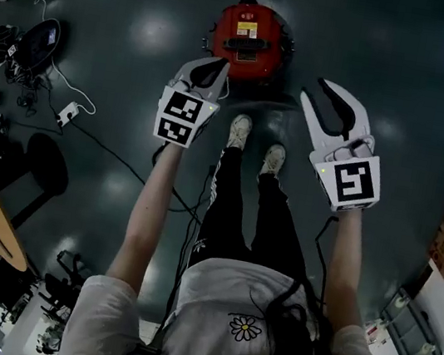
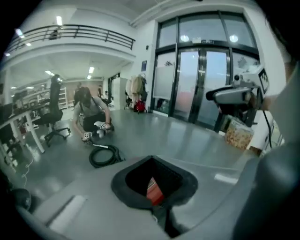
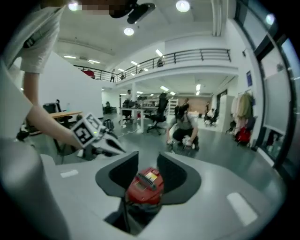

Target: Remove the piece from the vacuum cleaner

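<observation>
Red plastic vacuum [image 1: 253,17] looks rigid and slick, so grip its black top piece [image 1: 245,47]; left gripper [image 1: 222,67] empty with tips touching, right gripper [image 1: 316,91] spread, empty.

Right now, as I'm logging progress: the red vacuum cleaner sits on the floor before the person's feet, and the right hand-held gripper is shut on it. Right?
Not quite. The right hand-held gripper is open and holds nothing, as the right gripper view shows. The red vacuum cleaner does sit on the floor before the feet.
</observation>
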`<state>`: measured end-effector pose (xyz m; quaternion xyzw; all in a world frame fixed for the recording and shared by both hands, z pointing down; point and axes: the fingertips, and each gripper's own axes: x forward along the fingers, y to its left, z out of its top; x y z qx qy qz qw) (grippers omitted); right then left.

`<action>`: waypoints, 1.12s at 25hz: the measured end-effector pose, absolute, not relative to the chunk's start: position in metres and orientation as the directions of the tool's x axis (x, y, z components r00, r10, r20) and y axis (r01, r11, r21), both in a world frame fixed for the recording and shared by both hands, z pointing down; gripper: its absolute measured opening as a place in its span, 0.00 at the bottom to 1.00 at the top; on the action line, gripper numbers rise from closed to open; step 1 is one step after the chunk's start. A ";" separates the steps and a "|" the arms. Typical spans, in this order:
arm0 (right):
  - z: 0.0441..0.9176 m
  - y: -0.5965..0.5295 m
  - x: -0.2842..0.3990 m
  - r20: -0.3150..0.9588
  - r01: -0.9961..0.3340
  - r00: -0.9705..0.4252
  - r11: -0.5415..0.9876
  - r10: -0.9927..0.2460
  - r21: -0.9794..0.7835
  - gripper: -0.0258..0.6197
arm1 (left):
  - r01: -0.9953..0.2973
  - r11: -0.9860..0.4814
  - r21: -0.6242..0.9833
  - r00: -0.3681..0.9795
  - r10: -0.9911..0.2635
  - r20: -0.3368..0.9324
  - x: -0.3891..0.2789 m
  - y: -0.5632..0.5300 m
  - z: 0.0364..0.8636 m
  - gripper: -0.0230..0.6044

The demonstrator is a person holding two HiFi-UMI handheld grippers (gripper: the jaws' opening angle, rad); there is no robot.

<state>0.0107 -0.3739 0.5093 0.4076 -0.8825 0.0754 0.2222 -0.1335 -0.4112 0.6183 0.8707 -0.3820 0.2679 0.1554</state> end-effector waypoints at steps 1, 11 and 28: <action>0.537 -0.368 0.007 0.494 -0.724 -0.592 0.690 -0.637 0.021 0.31 | -0.725 -0.687 0.054 0.557 -0.537 0.634 -0.130 -0.415 0.649 0.04; 0.823 -0.297 0.025 0.888 -0.522 -0.435 0.845 -0.150 -0.113 0.43 | -0.431 -0.899 0.077 0.441 -0.135 0.887 -0.090 -0.393 0.841 0.04; 0.933 -0.264 0.046 0.982 -0.396 -0.167 0.906 0.087 -0.147 0.11 | -0.312 -0.929 0.200 0.377 0.073 0.924 -0.075 -0.371 0.855 0.04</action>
